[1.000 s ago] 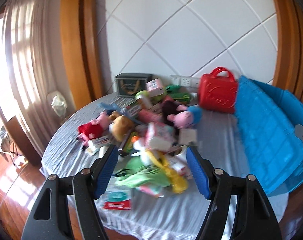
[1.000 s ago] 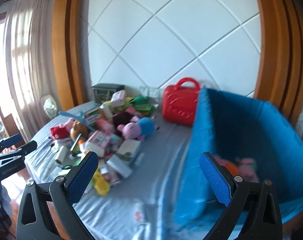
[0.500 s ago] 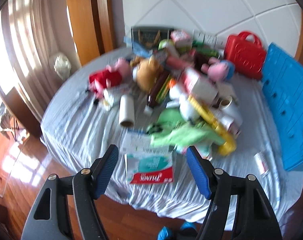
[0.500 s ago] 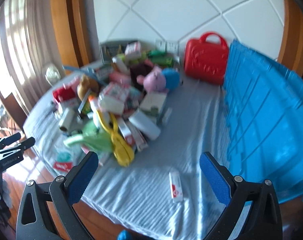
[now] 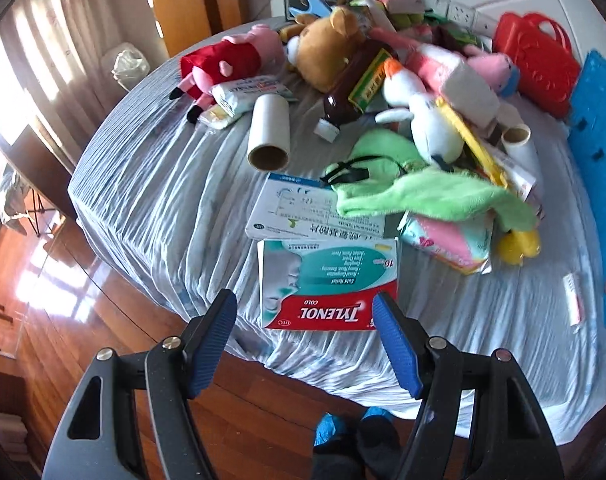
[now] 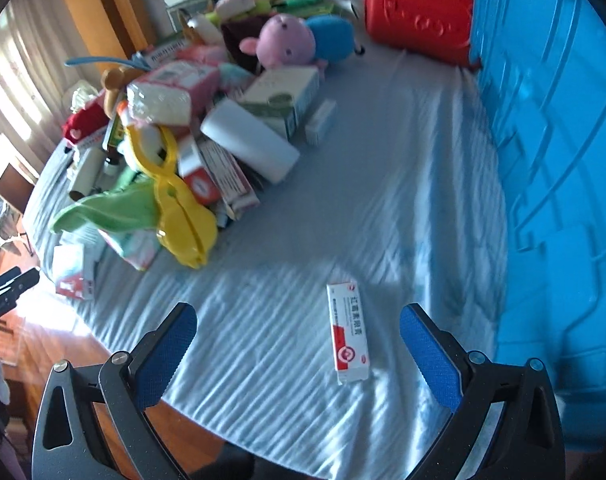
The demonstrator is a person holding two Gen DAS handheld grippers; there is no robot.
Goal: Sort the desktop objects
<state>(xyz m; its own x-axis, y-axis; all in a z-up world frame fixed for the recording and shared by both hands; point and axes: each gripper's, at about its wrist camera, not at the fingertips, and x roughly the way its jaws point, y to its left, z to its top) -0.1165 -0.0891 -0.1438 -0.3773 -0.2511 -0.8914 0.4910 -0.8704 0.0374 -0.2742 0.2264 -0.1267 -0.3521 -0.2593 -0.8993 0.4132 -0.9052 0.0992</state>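
Note:
A round table with a grey-blue cloth (image 5: 151,184) carries a heap of plush toys, medicine boxes, rolls and a green cloth (image 5: 427,192). My left gripper (image 5: 305,306) is open and empty, just above the table's near edge, with a red and teal Tylenol box (image 5: 327,284) between its fingers. My right gripper (image 6: 299,316) is open and empty above the cloth. A small red and white medicine box (image 6: 347,332) lies between its fingers. A yellow plastic clamp (image 6: 179,200) lies at the heap's near side.
A blue plastic crate (image 6: 551,168) stands along the table's right side, with a red toy case (image 6: 419,12) behind it. A paper roll (image 5: 269,132) and a white roll (image 6: 249,144) lie in the heap. Wooden floor (image 5: 63,300) lies below the table's edge.
Both grippers have tilted down and come closer to the table. The view went from wall and heap to the near edge, and the two boxes now lie between the fingers.

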